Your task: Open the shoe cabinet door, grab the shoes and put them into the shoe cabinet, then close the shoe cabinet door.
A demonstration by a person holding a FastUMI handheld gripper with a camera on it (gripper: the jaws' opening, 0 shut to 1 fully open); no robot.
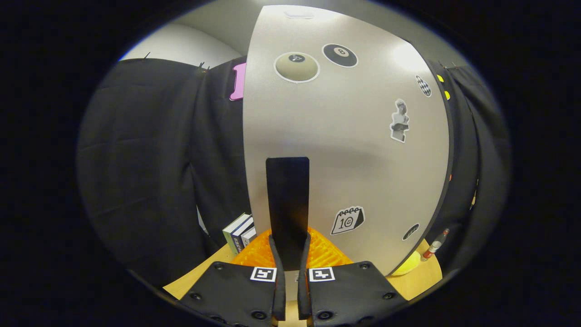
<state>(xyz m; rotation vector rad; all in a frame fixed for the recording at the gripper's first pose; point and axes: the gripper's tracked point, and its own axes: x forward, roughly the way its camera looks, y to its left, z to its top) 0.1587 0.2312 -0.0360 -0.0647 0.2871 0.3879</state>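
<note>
The shoe cabinet's pale grey door [345, 136] stands right in front of me, upright and dotted with several stickers. A flat black handle [287, 195] runs vertically down its lower middle. My gripper [290, 240] is at the lower end of that handle, with both fingers pressed against its sides. The door hides whatever lies inside the cabinet.
The cabinet stands on a wooden table [422, 277]. A few upright books [238, 234] are to the left of the door's foot. To its right lie a yellow object [406, 265] and a small bottle with a red cap [435, 245].
</note>
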